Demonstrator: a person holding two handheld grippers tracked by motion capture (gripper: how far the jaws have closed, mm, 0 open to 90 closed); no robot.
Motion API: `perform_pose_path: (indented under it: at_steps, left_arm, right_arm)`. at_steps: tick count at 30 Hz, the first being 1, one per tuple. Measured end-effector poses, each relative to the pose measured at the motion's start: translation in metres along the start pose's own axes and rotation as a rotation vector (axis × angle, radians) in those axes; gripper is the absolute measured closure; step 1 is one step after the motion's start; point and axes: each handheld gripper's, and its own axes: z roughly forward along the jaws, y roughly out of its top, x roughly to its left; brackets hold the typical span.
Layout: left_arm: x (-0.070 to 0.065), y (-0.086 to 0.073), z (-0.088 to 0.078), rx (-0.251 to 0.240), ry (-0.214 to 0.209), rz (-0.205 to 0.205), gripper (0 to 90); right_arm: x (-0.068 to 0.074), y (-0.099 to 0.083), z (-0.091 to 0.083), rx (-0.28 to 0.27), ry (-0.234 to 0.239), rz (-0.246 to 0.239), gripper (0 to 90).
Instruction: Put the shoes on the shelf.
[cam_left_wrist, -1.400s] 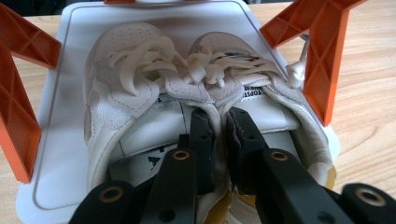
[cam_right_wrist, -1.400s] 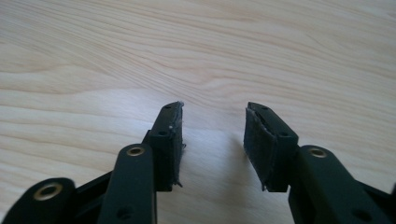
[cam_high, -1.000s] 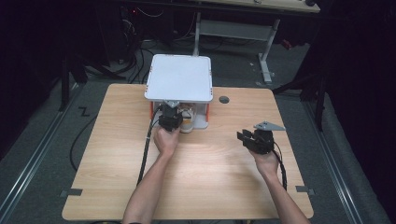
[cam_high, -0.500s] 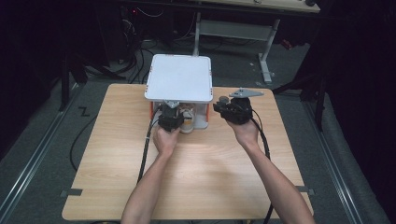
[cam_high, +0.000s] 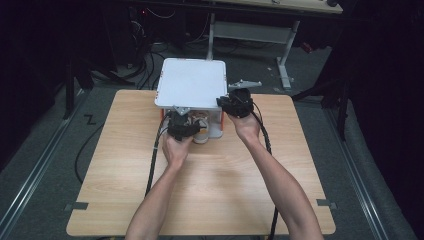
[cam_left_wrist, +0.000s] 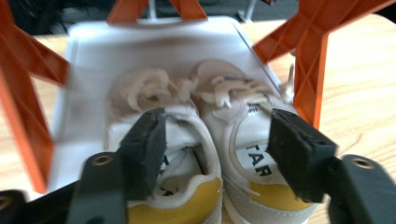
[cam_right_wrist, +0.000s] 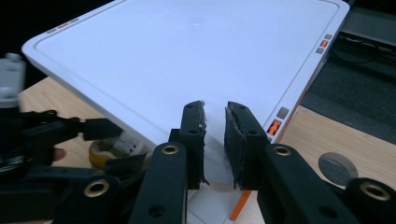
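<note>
Where the high view begins at its left edge, a grey floor (cam_high: 45, 150) is seen, crossed by a metal rail (cam_high: 30, 192) and a loose black cable (cam_high: 82, 155), with the room behind lost in darkness. A light wooden table (cam_high: 210, 200) is spread across the middle of the frame, its bare grain taking up the lower half.

At the table's upper centre a white shelf unit (cam_high: 192, 82) with orange legs is set, its flat top pale and plain. Under that top, on the lower tray, a pair of white shoes (cam_high: 199, 127) with yellow heels is placed side by side, heels toward the person.

Just left of centre the left gripper (cam_high: 181, 124) is held at the heels. In the left gripper view its jaws are parted, having just been opening; the shoes (cam_left_wrist: 205, 140) lie between the pads, and neither is pressed.

Right of centre the right gripper (cam_high: 235, 102) is raised at the unit's right front corner. In the right gripper view the jaws (cam_right_wrist: 215, 140) are drawn nearly together, a narrow gap left between them with nothing in it, above the white top (cam_right_wrist: 187, 51).

Farther right, a grey grommet (cam_right_wrist: 337, 168) is sunk in the tabletop, and a desk frame (cam_high: 280, 45) is seen in the dark upper part.
</note>
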Motion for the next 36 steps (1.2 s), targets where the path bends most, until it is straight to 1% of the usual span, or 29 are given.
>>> perform_pose_path:
  at_steps: [1, 2, 4, 5, 6, 7, 8, 10, 12, 13, 14, 15, 16, 17, 18, 19, 20, 22, 23, 24, 26, 29, 31, 32, 34, 36]
  left_arm:
    - [0.000, 0.001, -0.002, -0.004, -0.002, 0.004, 32.9]
    - [-0.001, 0.003, -0.008, -0.003, 0.000, 0.009, 31.1]
    - [-0.002, 0.003, -0.015, -0.001, -0.002, 0.006, 27.5]
    - [-0.002, 0.003, -0.015, -0.001, -0.002, 0.006, 26.1]
    - [-0.002, 0.003, -0.020, 0.005, -0.006, 0.009, 26.1]
    - [-0.003, 0.002, -0.025, 0.015, -0.015, 0.011, 22.2]
    - [-0.004, 0.000, -0.029, 0.026, -0.025, 0.015, 22.2]
    - [-0.007, -0.007, -0.038, 0.049, -0.027, 0.026, 18.3]
    - [-0.011, -0.018, -0.044, 0.073, -0.032, 0.027, 15.5]
    - [-0.014, -0.024, -0.045, 0.090, -0.023, 0.031, 15.4]
    - [-0.016, -0.034, -0.045, 0.132, -0.003, 0.040, 15.3]
    - [-0.016, -0.034, -0.045, 0.132, -0.003, 0.040, 15.5]
    - [-0.017, -0.041, -0.042, 0.157, 0.011, 0.023, 15.5]
    - [-0.016, -0.047, -0.035, 0.184, 0.017, -0.006, 15.6]
    - [-0.016, -0.047, -0.035, 0.184, 0.017, -0.006, 15.6]
    - [-0.017, -0.049, -0.032, 0.192, 0.023, -0.016, 15.6]
    - [-0.017, -0.050, -0.029, 0.194, 0.029, -0.020, 15.6]
    - [-0.018, -0.050, -0.023, 0.186, 0.053, -0.028, 16.4]
    - [-0.018, -0.050, -0.020, 0.183, 0.061, -0.039, 16.4]
    - [-0.017, -0.049, -0.014, 0.180, 0.071, -0.065, 17.2]
    - [-0.016, -0.049, -0.012, 0.177, 0.072, -0.071, 19.2]
    - [-0.018, -0.047, -0.007, 0.168, 0.079, -0.098, 19.6]
    - [-0.019, -0.045, -0.004, 0.163, 0.086, -0.094, 20.8]
    - [-0.019, -0.044, -0.002, 0.158, 0.081, -0.098, 20.8]
    - [-0.019, -0.043, 0.001, 0.157, 0.080, -0.094, 22.4]
    - [-0.018, -0.040, 0.005, 0.158, 0.077, -0.102, 23.0]
  right_arm:
    - [-0.001, 0.001, 0.003, 0.012, -0.008, 0.002, 77.8]
    - [-0.001, 0.000, 0.005, 0.018, -0.012, 0.001, 78.0]
    - [-0.002, 0.000, 0.006, 0.011, -0.013, 0.002, 78.3]
    - [-0.002, 0.000, 0.006, 0.011, -0.013, 0.002, 78.3]
    - [-0.002, 0.000, 0.007, 0.011, -0.014, 0.001, 78.4]
    - [-0.001, 0.001, 0.007, 0.017, -0.022, -0.016, 78.5]
    - [-0.001, 0.001, 0.007, 0.017, -0.022, -0.016, 78.5]
    - [0.000, 0.002, 0.007, 0.019, -0.030, -0.032, 78.4]
    - [0.001, 0.001, 0.007, 0.020, -0.033, -0.034, 78.4]
    - [0.000, 0.001, 0.007, 0.020, -0.032, -0.035, 78.4]
    - [0.001, 0.001, 0.007, 0.021, -0.031, -0.035, 78.4]
    - [0.001, 0.001, 0.007, 0.020, -0.031, -0.037, 78.4]
    - [0.001, 0.001, 0.007, 0.021, -0.031, -0.038, 78.4]
    - [0.001, 0.002, 0.007, 0.021, -0.031, -0.039, 78.4]
    - [0.001, 0.002, 0.007, 0.021, -0.031, -0.039, 78.4]
    - [0.001, 0.002, 0.007, 0.022, -0.033, -0.041, 78.3]
    - [0.001, 0.002, 0.007, 0.024, -0.034, -0.042, 78.2]
    - [0.001, 0.002, 0.007, 0.023, -0.036, -0.044, 78.1]
    - [0.001, 0.002, 0.007, 0.023, -0.036, -0.044, 78.1]
    - [0.001, 0.001, 0.007, 0.024, -0.037, -0.045, 78.1]
    - [0.001, 0.002, 0.007, 0.026, -0.037, -0.046, 78.1]
    - [0.002, 0.002, 0.007, 0.032, -0.041, -0.051, 78.2]
    - [0.002, 0.003, 0.006, 0.041, -0.037, -0.053, 78.8]
    - [0.002, 0.003, 0.006, 0.041, -0.037, -0.053, 78.8]
    - [0.001, 0.003, 0.006, 0.049, -0.031, -0.044, 79.3]
    - [0.002, 0.004, 0.006, 0.054, -0.032, -0.042, 79.9]
